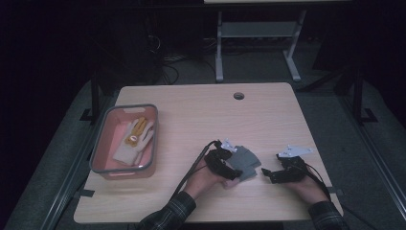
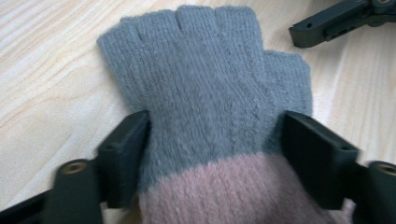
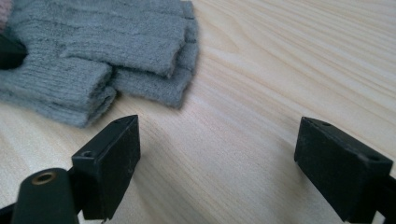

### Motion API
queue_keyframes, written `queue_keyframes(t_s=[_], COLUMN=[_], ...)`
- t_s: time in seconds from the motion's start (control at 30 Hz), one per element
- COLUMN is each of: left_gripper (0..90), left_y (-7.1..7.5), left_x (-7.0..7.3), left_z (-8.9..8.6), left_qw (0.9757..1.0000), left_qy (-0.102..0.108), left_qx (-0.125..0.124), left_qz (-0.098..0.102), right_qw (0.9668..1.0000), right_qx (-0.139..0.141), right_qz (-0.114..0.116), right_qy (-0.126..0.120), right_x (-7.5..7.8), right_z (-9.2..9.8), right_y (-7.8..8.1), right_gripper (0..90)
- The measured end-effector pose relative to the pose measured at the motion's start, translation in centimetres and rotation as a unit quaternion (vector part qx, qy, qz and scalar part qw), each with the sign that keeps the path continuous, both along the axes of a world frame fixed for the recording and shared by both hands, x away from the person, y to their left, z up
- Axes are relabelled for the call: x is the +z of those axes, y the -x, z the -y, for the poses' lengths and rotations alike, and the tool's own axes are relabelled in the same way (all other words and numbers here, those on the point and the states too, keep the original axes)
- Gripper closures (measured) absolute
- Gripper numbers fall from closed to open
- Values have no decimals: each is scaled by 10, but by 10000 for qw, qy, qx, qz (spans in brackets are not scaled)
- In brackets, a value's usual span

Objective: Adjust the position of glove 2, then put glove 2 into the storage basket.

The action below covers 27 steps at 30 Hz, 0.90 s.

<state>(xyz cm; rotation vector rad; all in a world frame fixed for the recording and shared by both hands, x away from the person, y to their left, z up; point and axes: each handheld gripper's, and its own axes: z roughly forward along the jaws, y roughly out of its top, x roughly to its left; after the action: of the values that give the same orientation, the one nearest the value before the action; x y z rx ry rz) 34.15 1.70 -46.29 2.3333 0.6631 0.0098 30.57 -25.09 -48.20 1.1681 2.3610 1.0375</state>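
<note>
While clamped, grey glove [image 2: 205,88] w/ L gripper [image 2: 215,144]

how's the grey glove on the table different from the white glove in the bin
The grey glove is fingerless with a pink cuff; the white glove has yellow on its fingers. The grey glove lies on the bare table between the left gripper's jaws; the white glove sits untouched in the pink bin. Both are knitted and lie flat.
</note>
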Motion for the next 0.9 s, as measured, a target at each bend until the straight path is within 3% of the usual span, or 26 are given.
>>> queue_keyframes(t_s=[0.13, 0.3, 0.43, 0.57, 0.9], left_gripper=[496, 619, 655, 666, 670], left_y=[-4, -7, -6, -6, -9], left_x=[1, 3, 5, 8, 22], left_z=[-3, -1, -1, -5, -23], left_qw=[9995, 9986, 9982, 9978, 9980], left_qy=[90, 96, 54, 71, 176], left_qx=[-189, -272, -417, -417, -358], left_qz=[-230, -438, -421, -501, -490], right_qw=[10000, 10000, 10000, 10000, 10000], right_qx=[-2, -8, -7, -8, 0], right_qz=[1, -2, -1, -4, -1], right_qy=[2, -1, -1, 0, 4], right_x=[0, 0, 0, 0, 0], right_z=[0, 0, 0, 0, 0], right_y=[0, 0, 0, 0, 0], right_gripper=[139, 139, 139, 139, 139])
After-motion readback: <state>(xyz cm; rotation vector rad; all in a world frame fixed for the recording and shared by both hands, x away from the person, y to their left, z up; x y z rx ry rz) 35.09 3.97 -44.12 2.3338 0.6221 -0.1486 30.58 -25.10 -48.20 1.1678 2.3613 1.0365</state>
